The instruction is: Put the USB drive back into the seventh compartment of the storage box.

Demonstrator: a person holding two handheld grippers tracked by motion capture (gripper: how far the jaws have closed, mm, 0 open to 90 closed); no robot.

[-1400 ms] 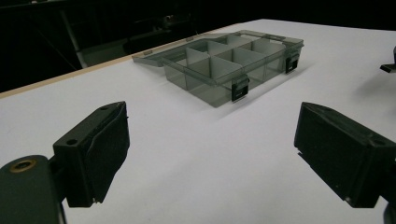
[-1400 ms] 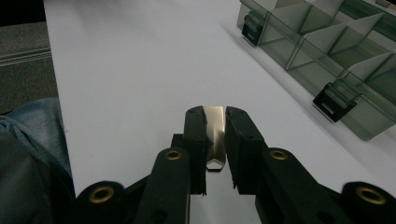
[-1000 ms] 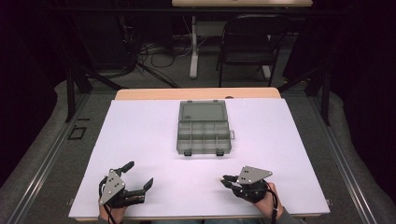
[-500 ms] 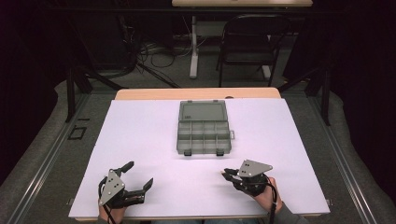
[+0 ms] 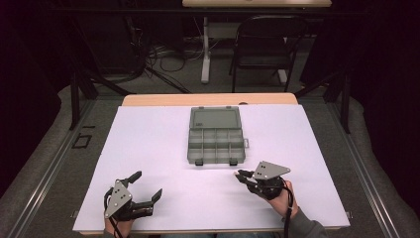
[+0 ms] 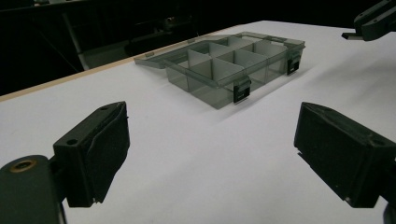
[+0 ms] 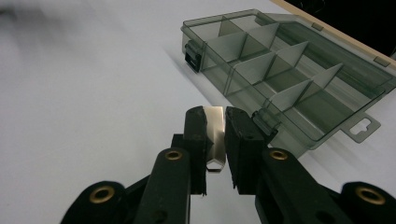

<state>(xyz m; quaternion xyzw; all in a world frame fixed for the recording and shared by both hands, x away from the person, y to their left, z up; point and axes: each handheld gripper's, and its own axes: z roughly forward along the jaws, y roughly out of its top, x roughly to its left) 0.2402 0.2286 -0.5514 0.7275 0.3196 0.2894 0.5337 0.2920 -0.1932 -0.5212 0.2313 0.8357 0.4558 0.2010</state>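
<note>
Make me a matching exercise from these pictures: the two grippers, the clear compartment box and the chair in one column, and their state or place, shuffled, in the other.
Things:
1. left gripper
2. right gripper
3. smoky clear plastic compartment box
4. dark folding chair

States or places:
A. lid open, lying flat on the white table
B. shut on a small thin shiny metal plate
C. on the floor beyond the table
D. jaws wide apart, holding nothing

Pairs: 1-D, 2-B, 3-A, 4-C
</note>
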